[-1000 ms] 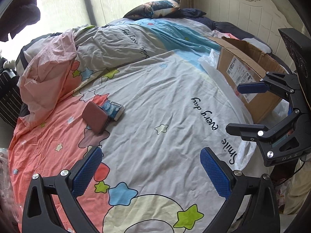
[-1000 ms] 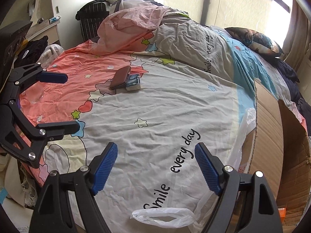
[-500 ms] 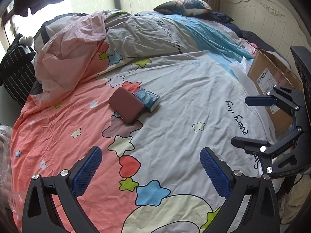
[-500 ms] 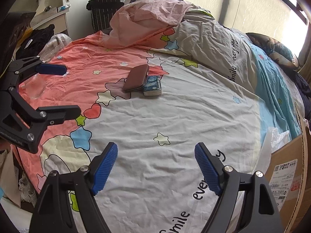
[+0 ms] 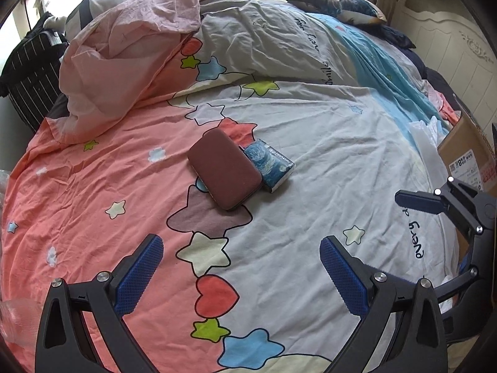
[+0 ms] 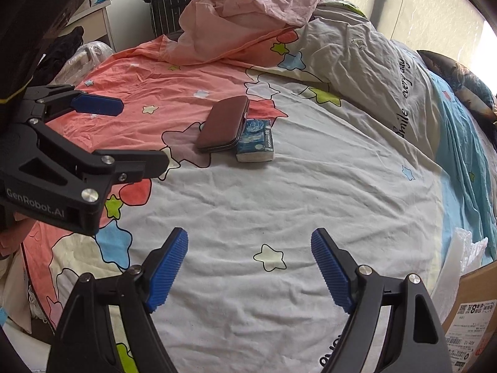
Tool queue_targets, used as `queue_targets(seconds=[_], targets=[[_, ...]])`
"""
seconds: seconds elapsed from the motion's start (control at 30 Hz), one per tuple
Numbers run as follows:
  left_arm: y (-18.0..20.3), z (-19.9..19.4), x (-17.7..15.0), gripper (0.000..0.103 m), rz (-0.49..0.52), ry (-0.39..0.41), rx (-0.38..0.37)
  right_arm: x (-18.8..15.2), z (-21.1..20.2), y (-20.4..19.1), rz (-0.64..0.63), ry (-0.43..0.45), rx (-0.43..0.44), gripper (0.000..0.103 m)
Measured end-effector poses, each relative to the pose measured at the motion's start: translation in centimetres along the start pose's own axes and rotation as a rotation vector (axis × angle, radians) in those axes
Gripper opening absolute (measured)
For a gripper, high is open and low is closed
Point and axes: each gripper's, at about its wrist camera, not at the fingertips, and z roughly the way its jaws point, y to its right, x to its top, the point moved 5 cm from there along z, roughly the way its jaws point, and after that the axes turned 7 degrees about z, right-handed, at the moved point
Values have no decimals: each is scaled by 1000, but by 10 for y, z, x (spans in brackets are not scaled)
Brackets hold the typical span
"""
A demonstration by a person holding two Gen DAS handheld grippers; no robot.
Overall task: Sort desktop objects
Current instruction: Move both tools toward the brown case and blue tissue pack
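A maroon case (image 5: 224, 168) is propped partly on a blue tissue pack (image 5: 271, 165) on the bedspread (image 5: 326, 155). Both the left gripper (image 5: 240, 275) and right gripper (image 6: 250, 269) are held wide open above it, nothing gripped.

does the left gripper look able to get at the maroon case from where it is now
Probably yes. The left gripper is open and empty, with only bare quilt between it and the maroon case. The case leans on the tissue pack, which may shift.
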Motion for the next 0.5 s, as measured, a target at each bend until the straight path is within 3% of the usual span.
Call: queue_targets(seconds=[0.5], targets=[[-24, 63, 17, 103, -182, -103, 6, 19, 46, 0, -17, -36, 12, 79]])
